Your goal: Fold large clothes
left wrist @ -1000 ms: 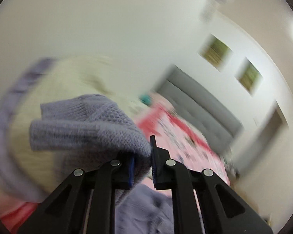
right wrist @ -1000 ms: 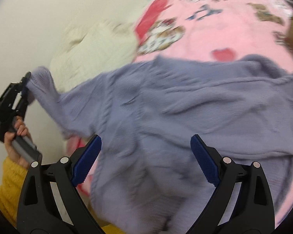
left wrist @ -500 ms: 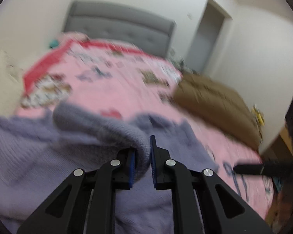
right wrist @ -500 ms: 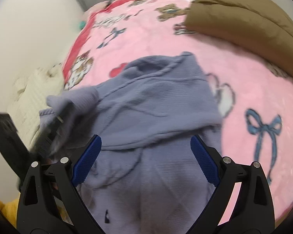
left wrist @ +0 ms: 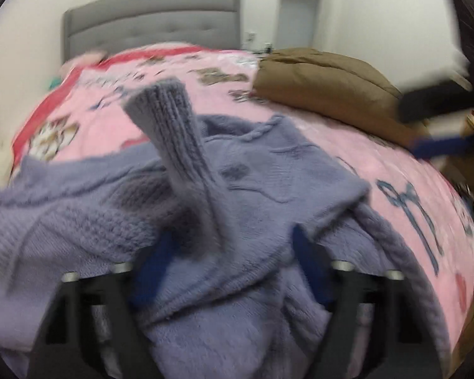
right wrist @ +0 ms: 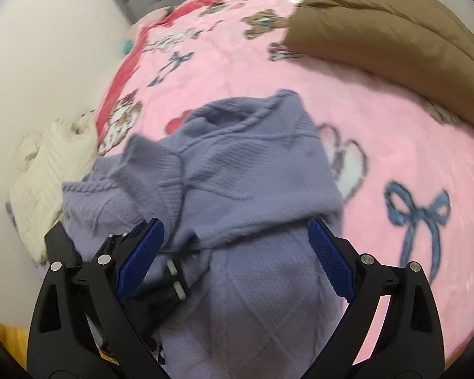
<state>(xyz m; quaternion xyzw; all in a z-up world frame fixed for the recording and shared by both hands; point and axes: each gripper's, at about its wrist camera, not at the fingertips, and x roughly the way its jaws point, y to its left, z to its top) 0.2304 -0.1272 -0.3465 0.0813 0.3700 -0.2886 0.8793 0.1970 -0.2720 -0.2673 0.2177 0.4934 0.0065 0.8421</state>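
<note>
The lavender sweater (right wrist: pixel 237 189) lies heaped on the pink blanket (right wrist: pixel 395 132). The left gripper (left wrist: pixel 230 271) has just been opening, its sleeve (left wrist: pixel 173 132) loose between spread jaws; the right gripper (right wrist: pixel 237 262) hovers spread wide, empty

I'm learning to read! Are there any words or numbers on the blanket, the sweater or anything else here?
None can be read.
The pink blanket has only pictures: bears, bows and hearts.
The purple sweater is plain knit; no label shows.
The brown cover and the grey headboard carry no writing.
</note>
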